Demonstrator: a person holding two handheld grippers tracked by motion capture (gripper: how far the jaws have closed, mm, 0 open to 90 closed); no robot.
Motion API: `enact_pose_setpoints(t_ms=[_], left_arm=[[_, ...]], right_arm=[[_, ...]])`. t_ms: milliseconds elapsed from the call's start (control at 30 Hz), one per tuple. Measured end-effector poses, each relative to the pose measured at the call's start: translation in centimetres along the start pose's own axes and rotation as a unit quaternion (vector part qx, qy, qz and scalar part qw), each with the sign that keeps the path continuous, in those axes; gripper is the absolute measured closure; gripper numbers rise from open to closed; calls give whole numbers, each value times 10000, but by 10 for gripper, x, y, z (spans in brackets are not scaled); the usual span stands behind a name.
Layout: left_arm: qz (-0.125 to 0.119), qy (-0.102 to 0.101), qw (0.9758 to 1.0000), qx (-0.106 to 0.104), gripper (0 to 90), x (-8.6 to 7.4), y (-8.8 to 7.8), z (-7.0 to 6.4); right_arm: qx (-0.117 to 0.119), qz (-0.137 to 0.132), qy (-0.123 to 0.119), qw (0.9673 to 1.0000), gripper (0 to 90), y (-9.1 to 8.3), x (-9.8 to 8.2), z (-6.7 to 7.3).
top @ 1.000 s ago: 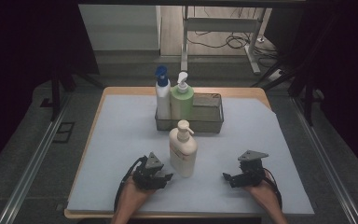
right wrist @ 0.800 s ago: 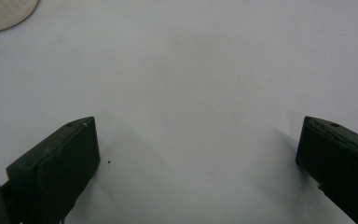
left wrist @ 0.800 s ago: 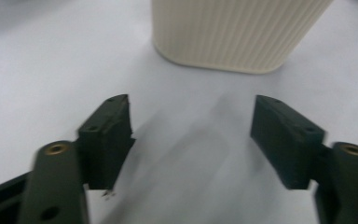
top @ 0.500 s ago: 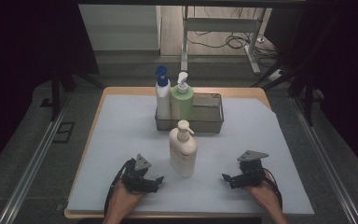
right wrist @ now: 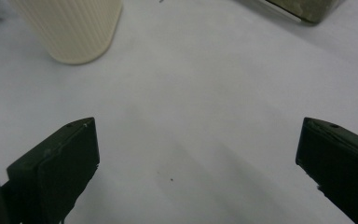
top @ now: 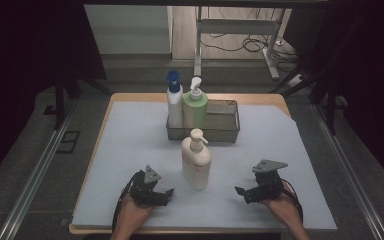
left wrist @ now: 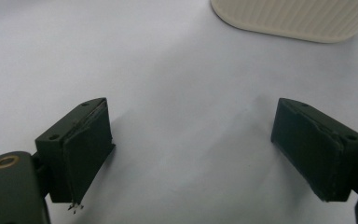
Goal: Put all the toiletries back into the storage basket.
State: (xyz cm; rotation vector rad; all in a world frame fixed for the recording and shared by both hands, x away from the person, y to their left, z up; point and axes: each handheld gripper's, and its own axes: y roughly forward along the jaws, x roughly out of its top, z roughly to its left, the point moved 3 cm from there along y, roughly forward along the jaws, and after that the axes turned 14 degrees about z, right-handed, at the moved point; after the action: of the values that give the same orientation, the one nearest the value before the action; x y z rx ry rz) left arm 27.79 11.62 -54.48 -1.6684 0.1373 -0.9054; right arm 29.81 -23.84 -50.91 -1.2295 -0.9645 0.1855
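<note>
A cream pump bottle (top: 196,160) stands upright on the pale mat (top: 130,145), between my two grippers. My left gripper (top: 168,192) rests on the mat just left of the bottle and apart from it. Its jaws have just been opening and hold nothing. In the left gripper view the ribbed bottle base (left wrist: 298,18) lies beyond the open left gripper (left wrist: 193,149). My right gripper (top: 240,191) is open to the right of the bottle, pointing towards it. The right gripper view shows that bottle (right wrist: 70,28) at upper left, past the open right gripper (right wrist: 196,163).
A metal wire basket (top: 225,125) stands behind the cream bottle and holds a white bottle with a blue cap (top: 174,102) and a green pump bottle (top: 195,107). Its corner (right wrist: 303,9) shows in the right gripper view. Black cables trail from both grippers to the table's front edge.
The left gripper was against the cream bottle's left side; it has opened, let go and drawn back to the left. The bottle stays upright. The right gripper has barely moved.
</note>
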Motion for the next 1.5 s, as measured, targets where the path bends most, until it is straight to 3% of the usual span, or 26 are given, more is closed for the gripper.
enact_pose_setpoints(t_ms=[333,800,1233,1500], left_arm=[[-12,-8,10000,-6,120,0,0,0],[-23,-20,10000,5,120,0,0,0],[-25,-20,10000,8,120,0,0,0],[-28,-20,10000,7,121,0,1,0]], right_arm=[[148,-174,-84,9997,24,-11,20,15],[408,-277,-233,9985,28,-13,43,37],[458,-383,-438,9973,67,-15,69,58],[503,-396,-401,9971,85,-14,86,69]])
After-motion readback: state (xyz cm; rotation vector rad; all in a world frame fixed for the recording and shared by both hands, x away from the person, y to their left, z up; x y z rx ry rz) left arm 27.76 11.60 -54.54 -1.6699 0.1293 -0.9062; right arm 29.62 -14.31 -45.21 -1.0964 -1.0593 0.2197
